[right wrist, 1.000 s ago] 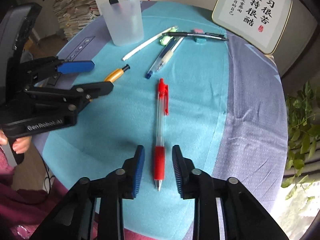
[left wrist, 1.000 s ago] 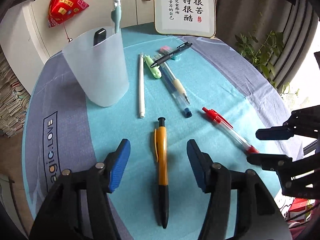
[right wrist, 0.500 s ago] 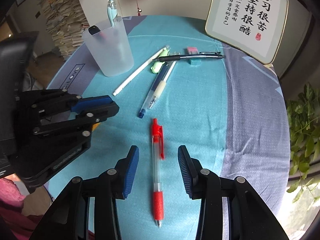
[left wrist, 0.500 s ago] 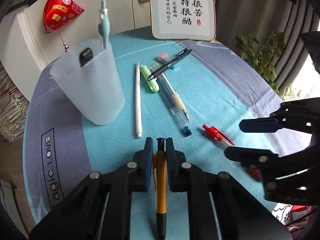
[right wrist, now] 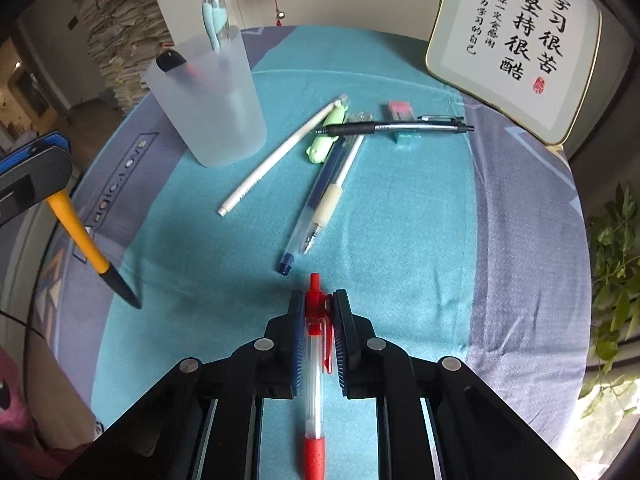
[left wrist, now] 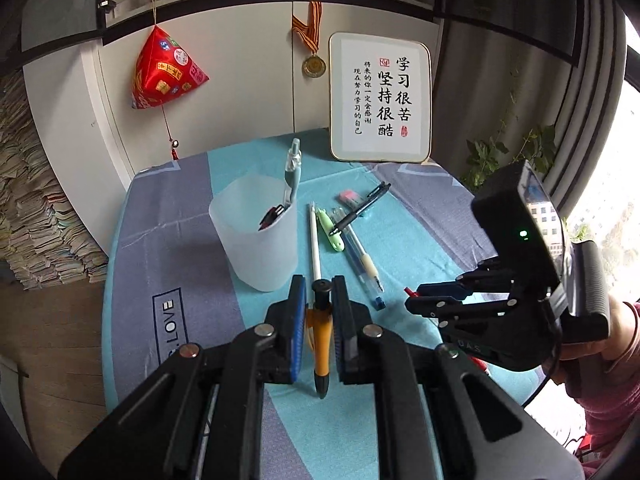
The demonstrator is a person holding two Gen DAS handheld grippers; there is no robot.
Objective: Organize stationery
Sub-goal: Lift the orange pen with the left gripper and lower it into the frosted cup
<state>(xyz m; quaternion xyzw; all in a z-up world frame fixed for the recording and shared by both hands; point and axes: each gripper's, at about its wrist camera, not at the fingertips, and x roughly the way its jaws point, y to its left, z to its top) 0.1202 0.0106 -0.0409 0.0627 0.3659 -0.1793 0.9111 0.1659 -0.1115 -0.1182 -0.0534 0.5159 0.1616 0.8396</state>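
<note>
My left gripper (left wrist: 317,300) is shut on an orange pen (left wrist: 321,336) and holds it above the table, tip hanging down; the pen also shows in the right wrist view (right wrist: 76,228). My right gripper (right wrist: 318,312) is shut on a red pen (right wrist: 314,360), near its clip end. A frosted cup (left wrist: 258,240) holding a light blue pen (left wrist: 292,176) stands just beyond my left gripper and at the far left in the right wrist view (right wrist: 208,100). A white pen (right wrist: 276,160), a green eraser (right wrist: 326,140), a clear blue pen (right wrist: 320,208) and a black pen (right wrist: 392,128) lie on the cloth.
A framed calligraphy sign (left wrist: 380,96) stands at the table's far edge. A pink and teal eraser (right wrist: 402,114) lies under the black pen. A potted plant (right wrist: 616,272) is beyond the right edge. Stacked books (left wrist: 28,200) are on the left.
My left gripper has lifted the orange pen off the table and tilted it up. My right gripper has closed on the red pen, which lay between its open fingers before.
</note>
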